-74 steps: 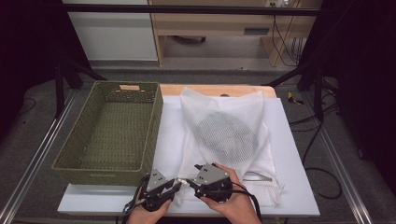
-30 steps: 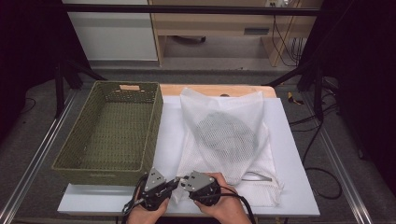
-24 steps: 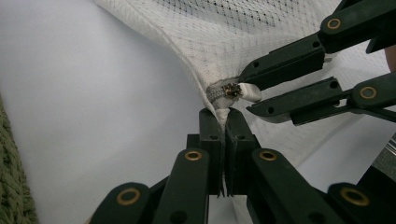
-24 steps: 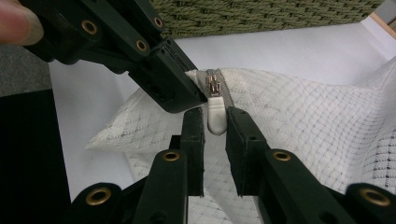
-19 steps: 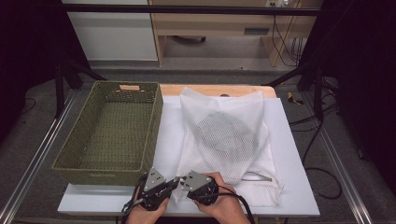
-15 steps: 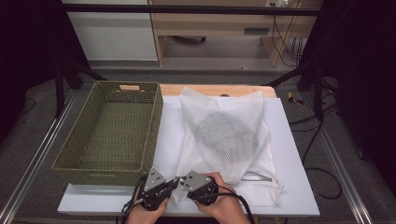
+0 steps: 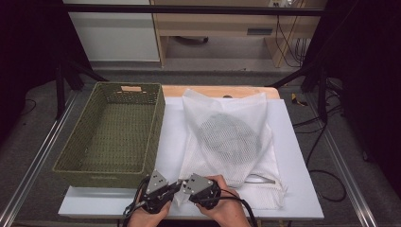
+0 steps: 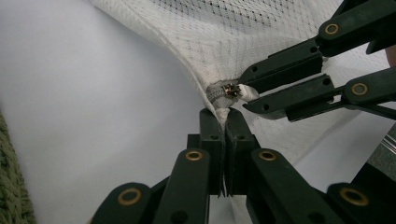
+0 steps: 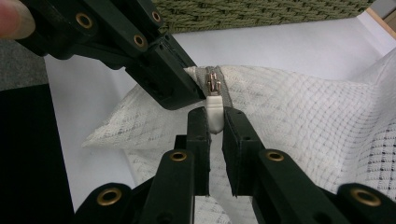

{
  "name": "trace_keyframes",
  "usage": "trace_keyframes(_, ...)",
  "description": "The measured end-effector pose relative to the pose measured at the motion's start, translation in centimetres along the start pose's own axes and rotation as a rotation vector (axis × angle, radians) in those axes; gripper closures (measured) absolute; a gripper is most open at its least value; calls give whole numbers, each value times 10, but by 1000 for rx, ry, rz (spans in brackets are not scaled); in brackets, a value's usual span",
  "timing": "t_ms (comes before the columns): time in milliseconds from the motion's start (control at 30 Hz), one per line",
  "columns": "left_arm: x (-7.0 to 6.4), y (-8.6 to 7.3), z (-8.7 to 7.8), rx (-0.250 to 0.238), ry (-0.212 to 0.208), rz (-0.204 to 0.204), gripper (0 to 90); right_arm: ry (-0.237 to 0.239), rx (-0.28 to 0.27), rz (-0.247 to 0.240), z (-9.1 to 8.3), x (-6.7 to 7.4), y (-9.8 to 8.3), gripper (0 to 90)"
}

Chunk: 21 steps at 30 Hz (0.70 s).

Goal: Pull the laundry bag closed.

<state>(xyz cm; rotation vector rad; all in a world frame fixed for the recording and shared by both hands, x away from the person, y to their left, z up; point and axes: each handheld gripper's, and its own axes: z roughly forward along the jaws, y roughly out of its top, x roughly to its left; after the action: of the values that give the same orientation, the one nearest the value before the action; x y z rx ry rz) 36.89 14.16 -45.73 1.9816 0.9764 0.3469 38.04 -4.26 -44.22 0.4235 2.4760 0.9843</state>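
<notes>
Right jaws newly around zipper pull (image 9: pixel 213 111)

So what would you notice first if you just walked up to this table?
Probably the big white mesh bag lying in the middle with something round and dark inside. Next, the green woven basket beside it on the left. At the near edge, the left gripper pinches the bag's corner while the right gripper closes on the zipper pull.
</notes>
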Motion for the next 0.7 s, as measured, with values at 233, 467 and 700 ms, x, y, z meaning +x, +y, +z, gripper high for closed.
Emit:
trace_keyframes(233, 1, 0, -1, 5, -1, 1, 889, -11, 7, -20, -3, 3, 2, 820)
trace_keyframes(467, 1, 1, -2, 15, -5, 11, 892, -23, 42, -28, -3, 4, 0, 822)
trace_keyframes(700, -2, 1, -1, 7, -16, 12, 895, -31, 72, -35, -2, 5, -1, 822)
